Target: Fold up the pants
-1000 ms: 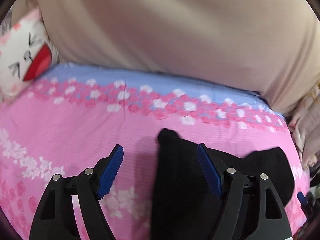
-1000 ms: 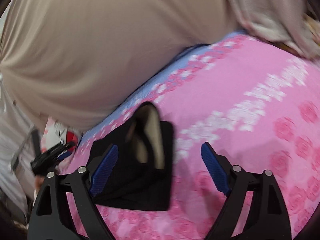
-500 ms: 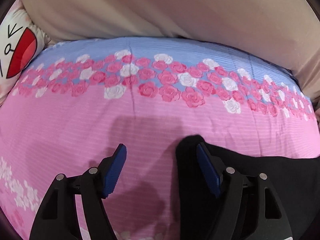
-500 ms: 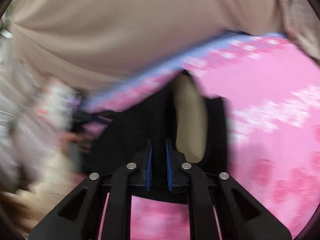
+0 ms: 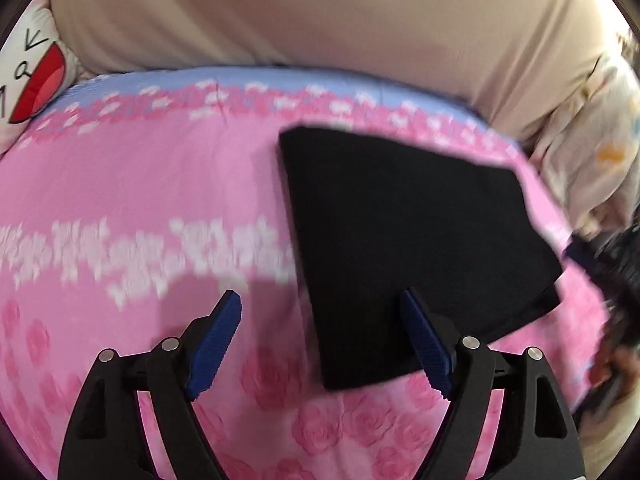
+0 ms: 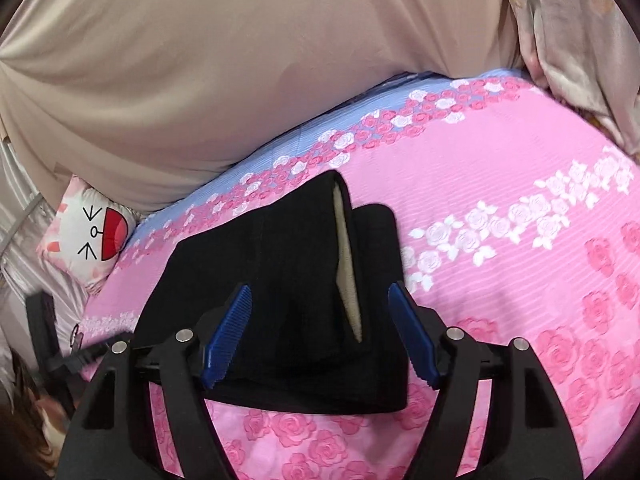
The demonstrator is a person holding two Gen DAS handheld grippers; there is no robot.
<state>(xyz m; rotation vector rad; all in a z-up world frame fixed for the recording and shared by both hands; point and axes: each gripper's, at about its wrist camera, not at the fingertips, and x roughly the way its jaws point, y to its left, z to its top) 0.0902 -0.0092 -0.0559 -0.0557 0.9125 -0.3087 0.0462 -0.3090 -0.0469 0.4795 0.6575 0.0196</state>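
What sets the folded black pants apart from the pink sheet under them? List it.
The black pants are plain and dark; the pink sheet is bright with printed roses. The pants lie folded in a thick stack with a pale lining showing; the sheet is spread flat in one layer. Both are cloth, and neither open gripper holds them.

The pants are black cloth, matt, with a soft pale fleecy lining showing at the opening. The bedsheet is pink and blue cloth with printed roses and fine woven ribs. The beige cover behind is smooth cloth with a slight satin shine. The cushion is white printed cloth. The left gripper and the right gripper are matt black plastic, with ridged blue pads and small shiny metal pins.
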